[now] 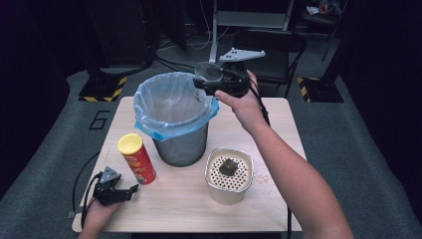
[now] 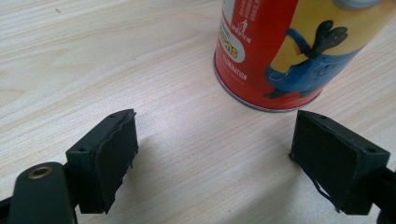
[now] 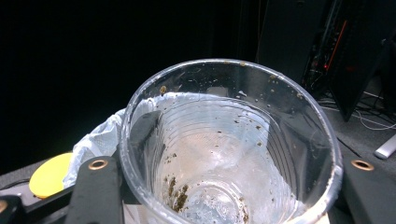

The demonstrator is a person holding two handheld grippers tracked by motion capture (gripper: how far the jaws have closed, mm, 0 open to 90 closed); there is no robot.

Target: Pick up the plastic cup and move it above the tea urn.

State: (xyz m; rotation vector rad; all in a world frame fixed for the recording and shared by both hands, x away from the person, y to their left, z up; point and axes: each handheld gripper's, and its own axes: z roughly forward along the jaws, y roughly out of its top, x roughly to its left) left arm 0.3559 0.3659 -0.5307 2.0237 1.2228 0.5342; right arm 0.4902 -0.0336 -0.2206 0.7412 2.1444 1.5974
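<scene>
Right gripper (image 1: 211, 79) is clamped on a clear plastic cup (image 1: 209, 72), its jaws pressing the cup's sides, and it holds the cup at the far rim of the bin (image 1: 179, 144), over the edge of the blue bag (image 1: 149, 130) that lines it. Seen from the right gripper view, the cup (image 3: 224, 154) is see-through and ribbed, with brown crumbs stuck to its wall and gathered near its bottom (a few specks sit on the rim too). Left gripper (image 1: 115, 191) rests low at the near left of the table (image 1: 278, 119), its jaws standing apart with nothing between them. Pale wood grain covers the tabletop, which stands on grey floor in a dark room; a black chair (image 1: 271, 50) and yellow-and-black striped feet (image 1: 102, 92) lie beyond it. A red crisp can (image 1: 137, 159) with a yellow lid stands upright just left of the bin, and a cream container (image 1: 229, 177) with a perforated top, bearing a dark lump (image 1: 228, 166), stands near the bin's right. Close up in the left gripper view, the can (image 2: 280, 51) shows a cartoon figure in blue dungarees, and its base sits just ahead of the black pads (image 2: 116, 149), not touching them.
</scene>
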